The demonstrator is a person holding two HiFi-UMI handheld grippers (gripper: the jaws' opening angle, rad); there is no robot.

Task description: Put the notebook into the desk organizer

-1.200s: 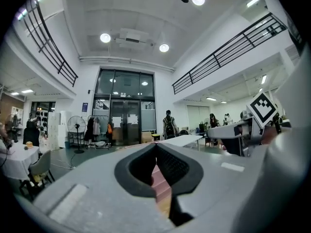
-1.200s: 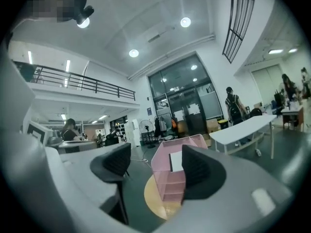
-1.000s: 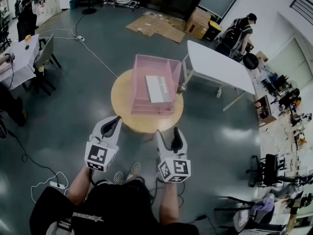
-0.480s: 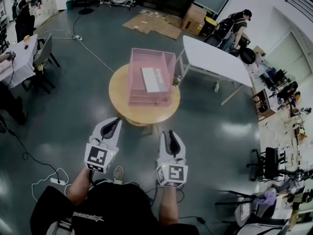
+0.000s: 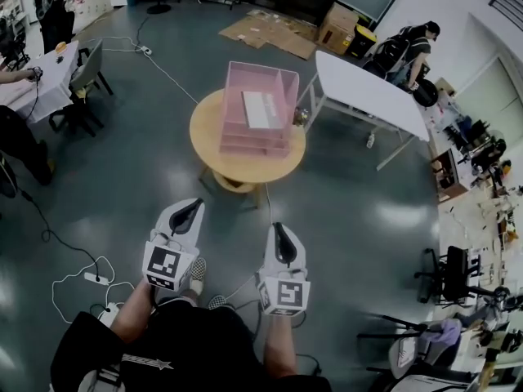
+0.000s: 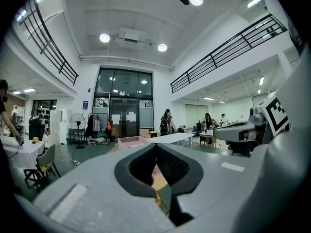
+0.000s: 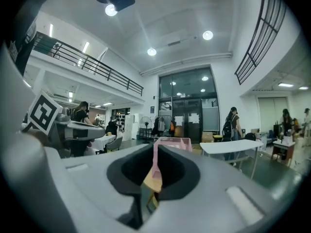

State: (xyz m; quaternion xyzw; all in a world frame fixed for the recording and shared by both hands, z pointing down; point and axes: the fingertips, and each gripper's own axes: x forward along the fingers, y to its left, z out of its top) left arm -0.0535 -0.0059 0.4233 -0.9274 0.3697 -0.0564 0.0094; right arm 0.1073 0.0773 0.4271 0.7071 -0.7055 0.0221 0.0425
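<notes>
Grippers, two, low in head view, well short of the table: left gripper (image 5: 193, 205) clenched, empty; right gripper (image 5: 278, 229) jaws just been closing, now pinched together, nothing between. Farther out, one round wooden table (image 5: 245, 170) bearing one pink desk organizer (image 5: 243, 143). One white notebook (image 5: 259, 109) flat inside it, compartment unclear. Beyond, one white table (image 5: 364, 96).

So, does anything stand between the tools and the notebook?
Nothing visible does. Only bare floor and the near edge of the round table separate the left tool and right tool from the notebook, which already lies in the pink desk organizer. The right tool's jaws have just been closing, on nothing.
</notes>
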